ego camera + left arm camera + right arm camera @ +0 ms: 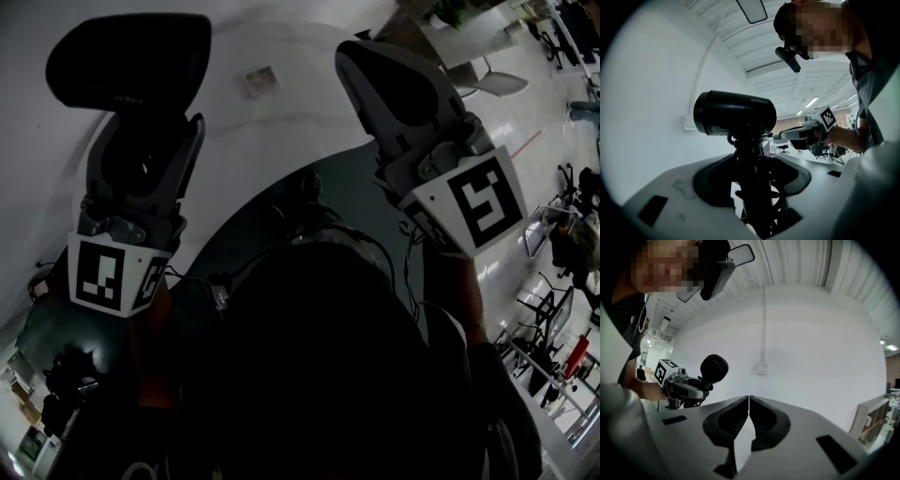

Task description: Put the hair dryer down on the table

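Clamping the black hair dryer by its handle, the left gripper has its fingers closed on that handle and on the coiled cord bunched round it. The barrel lies crosswise above the fingers, held up in the air before a white wall. The right gripper is raised too, well apart from the left. Its fingers are pressed together, tip to tip, with nothing between them. On the wall sits a small white box.
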